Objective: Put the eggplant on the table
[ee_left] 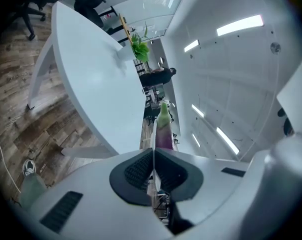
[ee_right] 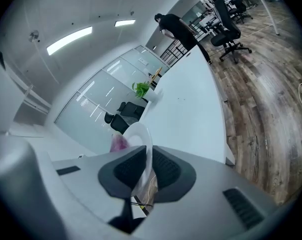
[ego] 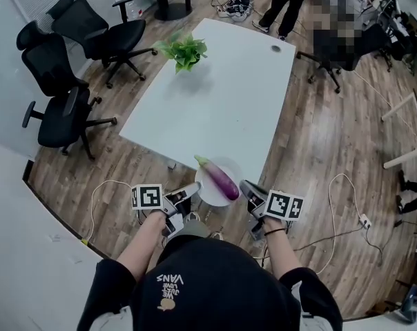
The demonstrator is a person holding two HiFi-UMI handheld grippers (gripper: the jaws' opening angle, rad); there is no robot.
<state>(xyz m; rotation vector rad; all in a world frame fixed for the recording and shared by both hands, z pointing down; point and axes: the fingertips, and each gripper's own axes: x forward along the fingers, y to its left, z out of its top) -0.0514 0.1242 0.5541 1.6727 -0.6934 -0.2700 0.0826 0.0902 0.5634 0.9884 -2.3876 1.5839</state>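
Observation:
A purple eggplant (ego: 222, 180) with a green stem lies on a white plate (ego: 210, 192) held in the air just short of the white table's (ego: 215, 95) near edge. My left gripper (ego: 196, 187) is shut on the plate's left rim, my right gripper (ego: 244, 185) on its right rim. In the left gripper view the plate (ee_left: 154, 134) shows edge-on between the pads of that gripper (ee_left: 153, 159), with the eggplant (ee_left: 164, 131) beyond. In the right gripper view the plate (ee_right: 137, 134) runs out from the closed jaws of that gripper (ee_right: 148, 156), and a blurred bit of eggplant (ee_right: 120, 143) shows behind it.
A leafy green plant (ego: 184, 50) stands at the table's far left corner. Black office chairs (ego: 63, 61) stand to the left. A person (ego: 288, 2) stands past the far end, beside another chair (ego: 333, 50). Cables (ego: 333, 205) trail over the wooden floor.

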